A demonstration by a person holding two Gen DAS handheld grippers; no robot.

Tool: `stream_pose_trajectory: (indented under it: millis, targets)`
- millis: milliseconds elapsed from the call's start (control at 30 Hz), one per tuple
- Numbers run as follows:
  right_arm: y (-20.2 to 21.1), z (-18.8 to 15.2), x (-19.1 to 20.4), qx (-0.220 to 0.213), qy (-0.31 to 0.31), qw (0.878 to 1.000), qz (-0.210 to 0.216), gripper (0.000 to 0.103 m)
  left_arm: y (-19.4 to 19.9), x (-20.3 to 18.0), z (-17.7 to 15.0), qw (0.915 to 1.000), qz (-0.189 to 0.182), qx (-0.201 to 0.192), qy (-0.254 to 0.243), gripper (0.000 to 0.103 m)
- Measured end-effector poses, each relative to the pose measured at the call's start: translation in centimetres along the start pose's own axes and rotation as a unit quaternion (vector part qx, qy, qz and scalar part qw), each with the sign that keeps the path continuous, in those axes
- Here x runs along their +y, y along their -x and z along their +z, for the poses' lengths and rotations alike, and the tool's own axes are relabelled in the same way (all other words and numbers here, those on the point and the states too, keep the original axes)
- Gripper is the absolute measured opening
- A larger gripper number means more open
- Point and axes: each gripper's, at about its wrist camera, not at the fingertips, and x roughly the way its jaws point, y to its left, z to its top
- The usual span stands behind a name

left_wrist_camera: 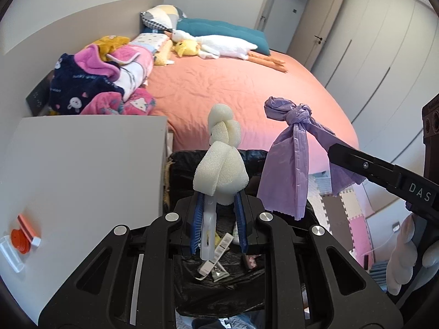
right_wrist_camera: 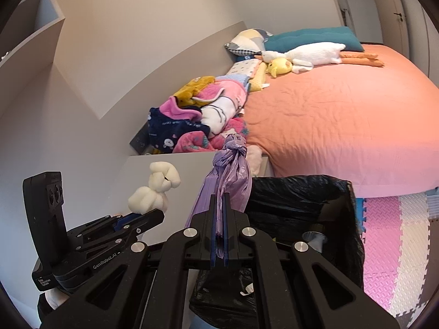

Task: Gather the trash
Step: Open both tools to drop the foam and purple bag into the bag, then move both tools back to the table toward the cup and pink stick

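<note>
Above black-lined bin (left_wrist_camera: 189,164), knotted white foam (left_wrist_camera: 221,150), crinkled purple bag (left_wrist_camera: 290,148)

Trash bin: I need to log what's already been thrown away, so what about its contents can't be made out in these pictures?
- Left wrist view: the left hand-held gripper and its white foam piece cover most of the trash bin; only a few small packets show, print unreadable.
- Right wrist view: the right hand-held gripper and purple bag block the bin's near side; the black liner shadows the bottom.
</note>
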Motion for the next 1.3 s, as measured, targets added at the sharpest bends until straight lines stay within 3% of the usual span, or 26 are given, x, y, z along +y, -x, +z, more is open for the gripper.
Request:
stream_pose_trajectory:
  millis: [100,133,167,200,233,300,467,900,1300]
  targets:
    - [0.3,-0.1,-1.0,0.004,-0.012,1.000,-0.006,0.004,-0.8,-0.9,0.1,0.9998,-0.013,0.009,-0.009,0.024]
    - [0.3,0.0,-1.3,0.006,-0.018,1.000,-0.009,0.006,-1.1,-1.1,0.2,0.9996,-0.018,0.017,-0.010,0.039]
    - [0.4,0.0,-1.7,0.006,-0.025,1.000,-0.014,0.010,-1.4,-1.3,0.3,0.9995,-0.022,0.022,-0.008,0.068]
    - [0.5,0.0,-2.1,0.004,-0.030,0.999,-0.018,0.024,-1.6,-1.3,0.3,0.9993,-0.024,0.027,-0.007,0.082]
    - [0.6,0.0,-2.3,0.001,-0.036,0.999,-0.030,0.047,-1.7,-1.5,0.3,0.9994,-0.018,0.027,-0.009,0.093]
    - [0.9,-0.1,-2.7,-0.011,-0.042,0.998,-0.048,0.060,-2.1,-2.0,0.3,0.9993,-0.008,0.028,-0.022,0.093]
    - [1.1,0.2,-3.4,-0.017,-0.049,0.997,-0.061,0.068,-2.4,-2.5,0.2,0.9990,-0.007,0.033,-0.028,0.095]
    - [0.8,0.3,-3.0,-0.013,-0.037,0.998,-0.052,0.069,-2.2,-1.6,0.0,0.9993,0.000,0.038,-0.002,0.095]
    - [-0.8,0.4,-0.1,-0.004,0.000,1.000,-0.029,0.069,-0.5,0.9,-0.7,0.9992,0.023,0.023,0.022,0.095]
